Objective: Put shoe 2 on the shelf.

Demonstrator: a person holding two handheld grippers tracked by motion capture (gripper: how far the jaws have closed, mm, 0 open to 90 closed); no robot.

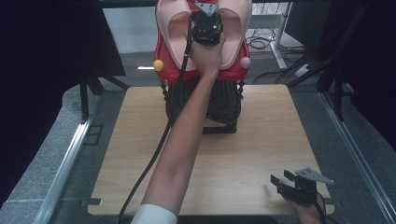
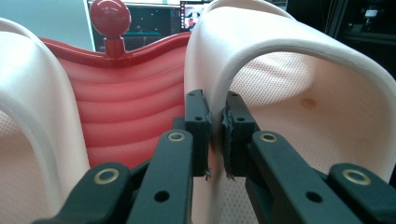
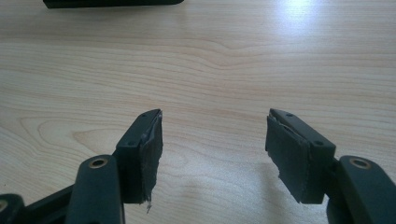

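The left tongs [image 1: 207,21] are clamped on the inner edge of the right-hand pink slipper [image 2: 261,70], which sits with its mate, the left-hand pink slipper [image 1: 172,32], on a red rack [image 1: 164,70] at the far edge of the table [image 1: 261,140]. In the left gripper view the pads pinch only a thin lip of the strap, close to the rack's ribbed red back.

The grip looks shallow, so the soft foam could bend and slide out if the slipper is lifted quickly or twisted. A slip there would likely drop it onto the rack or down behind the black stand [image 1: 219,105] beneath the rack. Pulling sideways rather than up might also drag the neighbouring slipper or rock the rack on its stand.

The right tongs [image 1: 290,183] rest well short of the rack, near the table's front corner, with jaws spread apart and nothing between them, so they offer no support if the slipper falls.
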